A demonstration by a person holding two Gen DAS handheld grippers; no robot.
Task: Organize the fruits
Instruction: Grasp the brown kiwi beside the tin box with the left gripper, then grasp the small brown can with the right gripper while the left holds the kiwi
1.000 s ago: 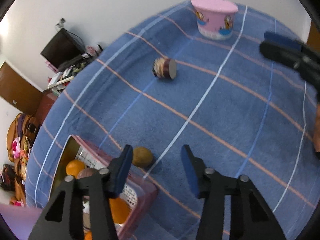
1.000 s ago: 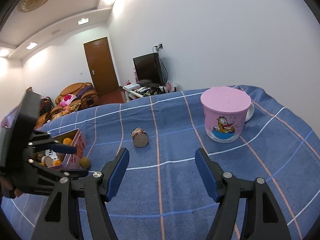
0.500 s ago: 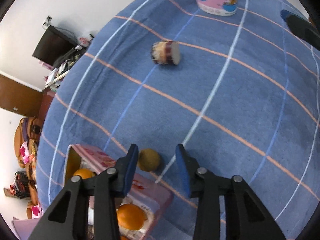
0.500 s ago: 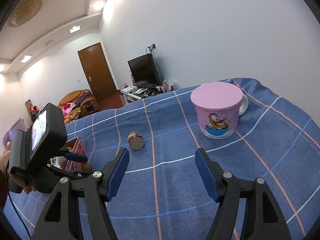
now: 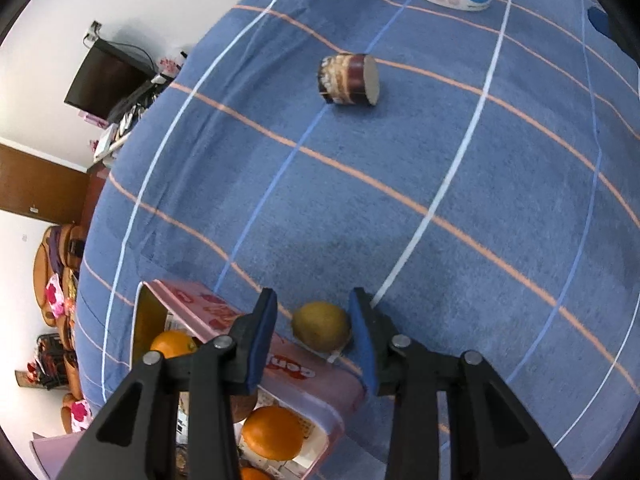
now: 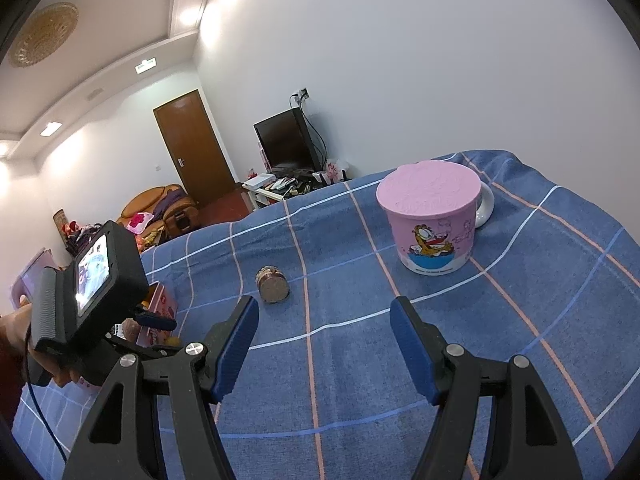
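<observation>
A brown kiwi [image 5: 320, 326] lies on the blue checked cloth [image 5: 440, 160] just outside the pink box [image 5: 280, 360]. My left gripper [image 5: 314, 334] is open, its jaws on either side of the kiwi; the right pad looks close to touching it. The box holds oranges [image 5: 272, 432] and other fruit. My right gripper [image 6: 324, 344] is open and empty, held above the cloth. The left gripper and the box [image 6: 160, 308] show at the left of the right wrist view.
A small jar [image 5: 350, 80] lies on its side mid-cloth, also in the right wrist view [image 6: 274, 284]. A pink lidded Garfield tub [image 6: 432, 224] stands at the far right with a white dish behind it. TV and sofa lie beyond the bed.
My left gripper has moved down and forward to the kiwi, and its jaws have narrowed around it. The right gripper has risen and tilted slightly.
</observation>
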